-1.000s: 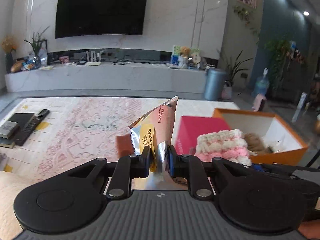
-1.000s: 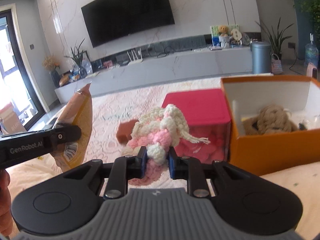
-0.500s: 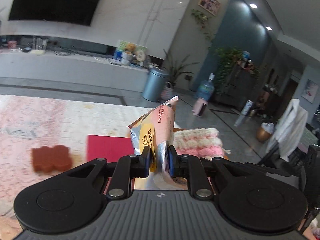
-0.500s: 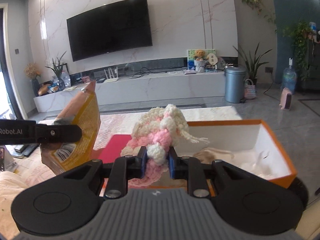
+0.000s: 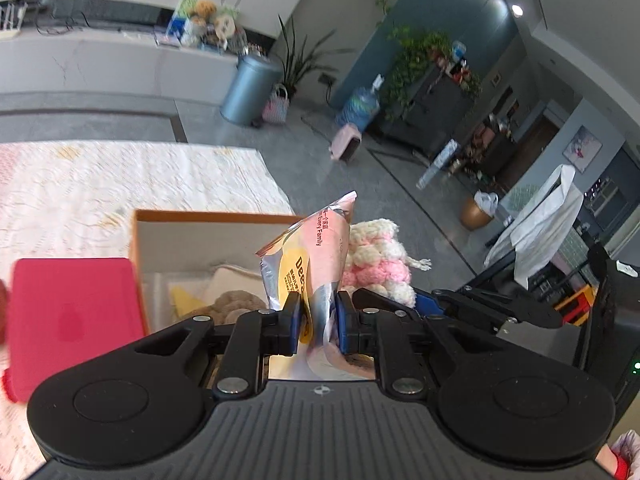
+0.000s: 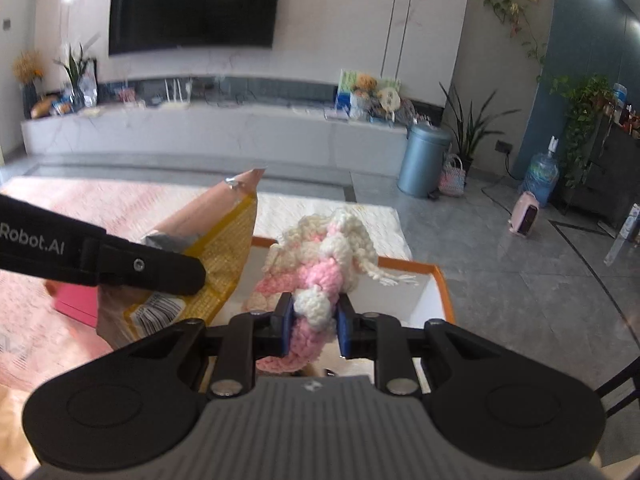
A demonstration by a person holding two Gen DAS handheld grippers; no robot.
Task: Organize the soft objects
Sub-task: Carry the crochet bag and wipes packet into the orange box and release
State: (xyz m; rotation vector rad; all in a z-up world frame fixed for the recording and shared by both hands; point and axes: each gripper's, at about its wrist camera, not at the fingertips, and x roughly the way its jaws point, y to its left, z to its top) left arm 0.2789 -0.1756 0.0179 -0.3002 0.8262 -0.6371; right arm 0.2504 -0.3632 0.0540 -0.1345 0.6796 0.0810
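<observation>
My left gripper (image 5: 317,322) is shut on a pink and yellow foil snack bag (image 5: 316,256), held upright over the orange box (image 5: 208,217). The box has a white inside and holds a tan plush toy (image 5: 236,306). My right gripper (image 6: 313,326) is shut on a pink and cream knitted piece (image 6: 320,264), hanging above the same orange box (image 6: 438,280). In the right wrist view the snack bag (image 6: 216,264) and the left gripper's finger (image 6: 152,266) sit close on the left. In the left wrist view the knitted piece (image 5: 376,260) shows just right of the bag.
A red box (image 5: 72,316) lies left of the orange one on a pink patterned cloth (image 5: 100,184). Beyond the table's edge is grey floor with a blue bin (image 6: 424,160), a water bottle (image 6: 540,176) and plants. A TV wall and low cabinet (image 6: 200,128) stand at the back.
Both grippers have swung right with their loads, from over the cloth and red box to above the orange box. The grips are the same.
</observation>
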